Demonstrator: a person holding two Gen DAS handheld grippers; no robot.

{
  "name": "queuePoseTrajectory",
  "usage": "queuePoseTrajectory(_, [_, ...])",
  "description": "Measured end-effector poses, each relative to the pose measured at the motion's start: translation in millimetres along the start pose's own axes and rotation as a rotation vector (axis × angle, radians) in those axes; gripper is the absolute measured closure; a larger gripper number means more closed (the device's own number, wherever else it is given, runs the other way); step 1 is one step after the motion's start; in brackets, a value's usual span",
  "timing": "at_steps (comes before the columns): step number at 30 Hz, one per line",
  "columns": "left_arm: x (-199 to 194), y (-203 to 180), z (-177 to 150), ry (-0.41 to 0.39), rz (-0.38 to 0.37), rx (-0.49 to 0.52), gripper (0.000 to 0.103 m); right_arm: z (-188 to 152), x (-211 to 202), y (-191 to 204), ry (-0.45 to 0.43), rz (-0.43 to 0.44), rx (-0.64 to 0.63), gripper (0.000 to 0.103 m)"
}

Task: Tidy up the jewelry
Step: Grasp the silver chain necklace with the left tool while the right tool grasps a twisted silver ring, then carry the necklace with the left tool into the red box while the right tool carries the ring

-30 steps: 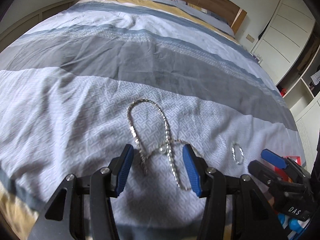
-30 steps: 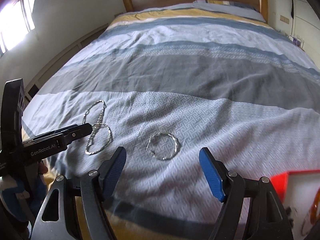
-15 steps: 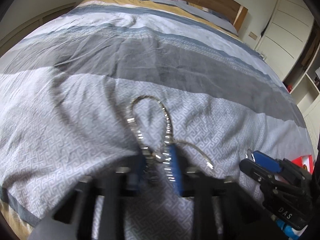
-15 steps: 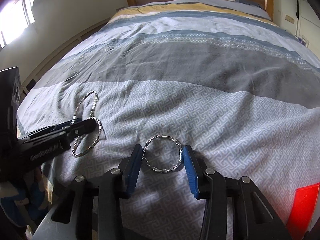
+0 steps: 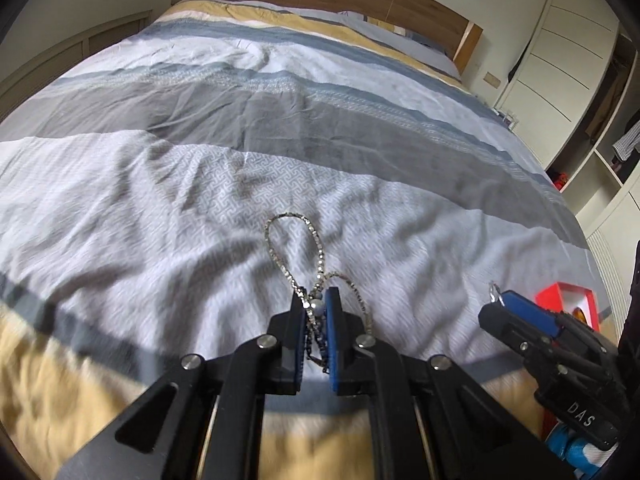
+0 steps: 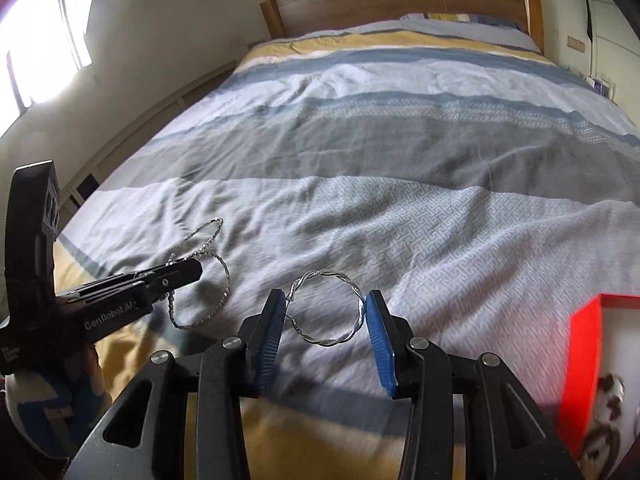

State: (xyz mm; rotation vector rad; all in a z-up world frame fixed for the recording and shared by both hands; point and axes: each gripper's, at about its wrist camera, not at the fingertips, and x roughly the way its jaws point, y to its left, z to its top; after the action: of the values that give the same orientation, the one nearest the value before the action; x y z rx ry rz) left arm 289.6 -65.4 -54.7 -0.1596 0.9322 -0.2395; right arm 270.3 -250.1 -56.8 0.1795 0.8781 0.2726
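Note:
A silver bead necklace (image 5: pixel 280 252) trails over the striped duvet (image 5: pixel 200 184). My left gripper (image 5: pixel 316 300) has its jaws closing, and its blue pads pinch the necklace's crossed strands with a loop hanging ahead. In the right wrist view that left gripper (image 6: pixel 192 270) lifts the necklace (image 6: pixel 208 236) just off the cover. A twisted silver bangle (image 6: pixel 326 338) is clamped across its width between the blue pads of my right gripper (image 6: pixel 326 300), held a little above the bed. The left wrist view has the right gripper (image 5: pixel 500 300) at the right edge.
A red jewelry box (image 6: pixel 580 360) sits open at the bed's near right corner, with several pieces inside. A wooden headboard (image 6: pixel 400 4) stands at the far end. White wardrobe doors (image 5: pixel 560 52) line the right wall. A person's blue and white sleeve (image 6: pixel 40 412) shows behind the left gripper.
Both grippers went from open to shut: the left on the necklace, the right on the bangle. Both pieces have lifted slightly and drawn back toward the bed's near edge.

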Motion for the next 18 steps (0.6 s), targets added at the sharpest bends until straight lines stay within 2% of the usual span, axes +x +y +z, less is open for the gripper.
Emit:
queuePoseTrajectory(10, [-61.2,-31.7,-15.3,-0.039,-0.024,0.038,0.095,-20.8,-84.9,-1.8,-0.074,-0.028,0.024,0.062])
queuePoseTrajectory(18, [-99.5,-105.0,-21.9,-0.070,-0.114,0.118,0.095,-50.0,-153.6,-50.3,-0.116,-0.112,0.073,0.062])
